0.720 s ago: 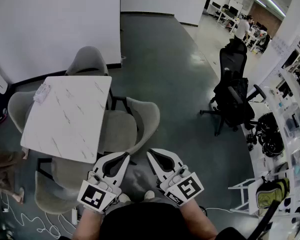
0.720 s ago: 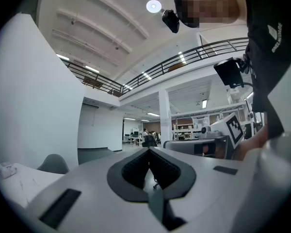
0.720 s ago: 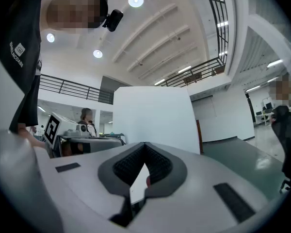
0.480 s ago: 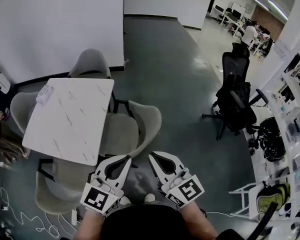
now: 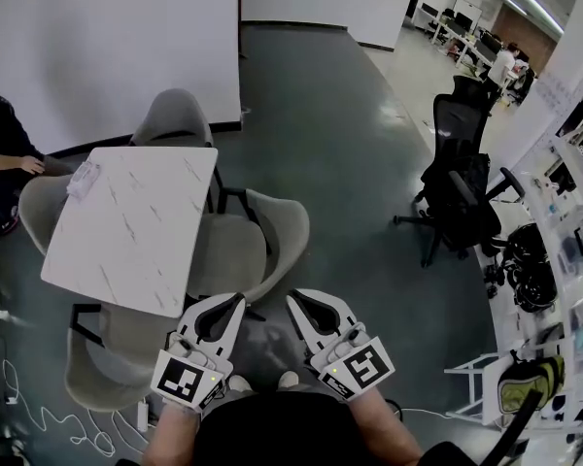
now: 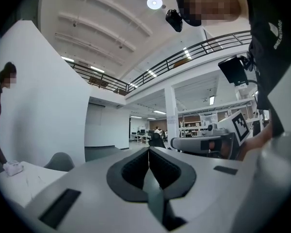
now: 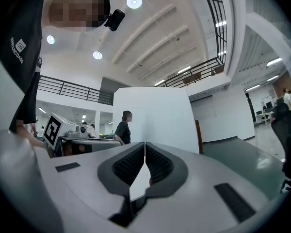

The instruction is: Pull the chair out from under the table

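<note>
The pale grey moulded shell chair (image 5: pixel 260 243) with dark legs stands at the right-hand side of the white, marble-veined square worktop (image 5: pixel 126 226). Its seat is partly tucked under the worktop's edge and its curved back faces the open floor, just ahead of the two grippers. Three more grey shell chairs sit at the other sides: one at the far side (image 5: pixel 175 116), one at the left (image 5: pixel 37 210) and one at the near side (image 5: pixel 102 362). A small crumpled white item (image 5: pixel 83 180) lies on the worktop's far left corner. The dark grey-green floor (image 5: pixel 340 153) runs to a white partition wall (image 5: pixel 107 37), beside which a person in dark clothes (image 5: pixel 0 129) stands. A black office chair (image 5: pixel 457 187) stands well apart on the right, near a white rack (image 5: pixel 564 250) whose contents are too small to tell. The left gripper (image 5: pixel 237 302) and the right gripper (image 5: pixel 294 298) are held side by side, each with its jaws pressed together and gripping nothing.
</note>
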{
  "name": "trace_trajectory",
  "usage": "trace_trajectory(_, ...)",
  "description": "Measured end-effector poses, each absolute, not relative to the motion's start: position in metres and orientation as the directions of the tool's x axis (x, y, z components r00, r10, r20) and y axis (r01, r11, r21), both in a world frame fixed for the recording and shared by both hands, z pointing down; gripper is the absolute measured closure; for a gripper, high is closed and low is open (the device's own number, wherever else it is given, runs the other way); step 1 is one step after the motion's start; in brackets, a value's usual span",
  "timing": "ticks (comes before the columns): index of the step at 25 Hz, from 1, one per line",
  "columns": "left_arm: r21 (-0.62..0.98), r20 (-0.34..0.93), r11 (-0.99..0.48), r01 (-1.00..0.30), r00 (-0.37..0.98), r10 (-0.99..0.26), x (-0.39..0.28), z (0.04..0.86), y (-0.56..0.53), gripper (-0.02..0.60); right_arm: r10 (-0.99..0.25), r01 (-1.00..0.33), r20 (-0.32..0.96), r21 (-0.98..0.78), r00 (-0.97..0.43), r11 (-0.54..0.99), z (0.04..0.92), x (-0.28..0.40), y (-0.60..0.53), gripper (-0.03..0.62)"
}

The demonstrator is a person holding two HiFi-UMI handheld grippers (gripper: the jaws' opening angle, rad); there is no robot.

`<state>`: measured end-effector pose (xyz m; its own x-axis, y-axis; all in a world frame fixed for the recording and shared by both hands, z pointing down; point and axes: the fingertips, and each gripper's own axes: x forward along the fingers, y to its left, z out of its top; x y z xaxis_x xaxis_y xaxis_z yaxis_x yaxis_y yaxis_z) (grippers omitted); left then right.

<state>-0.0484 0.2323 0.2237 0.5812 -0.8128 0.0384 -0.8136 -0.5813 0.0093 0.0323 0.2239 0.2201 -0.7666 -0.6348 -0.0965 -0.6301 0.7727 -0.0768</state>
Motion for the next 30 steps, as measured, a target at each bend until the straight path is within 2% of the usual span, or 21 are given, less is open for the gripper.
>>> trace_trajectory(12,-0.024,0.113,-0.538,-0.843,0.533,-0.839,-0.014,0.244,0.220,0.574,-0.639,-0.623,-0.101,-0.150,-0.762,0.767,0.240,0.074,0.194,0.579)
trace_trajectory(23,0.038,0.122,-0.529,-0.848,0.529,-0.840,-0.046,0.265,0.155,0.571,-0.646,-0.630,-0.041,-0.176,-0.763,0.756,0.265,0.046,0.134,0.579)
trace_trajectory(30,0.034,0.118,-0.560,-0.828,0.560,-0.820,-0.091,0.270,0.072,0.546,-0.671,-0.659,-0.006,-0.187,-0.741,0.729,0.273,0.000,0.057,0.577)
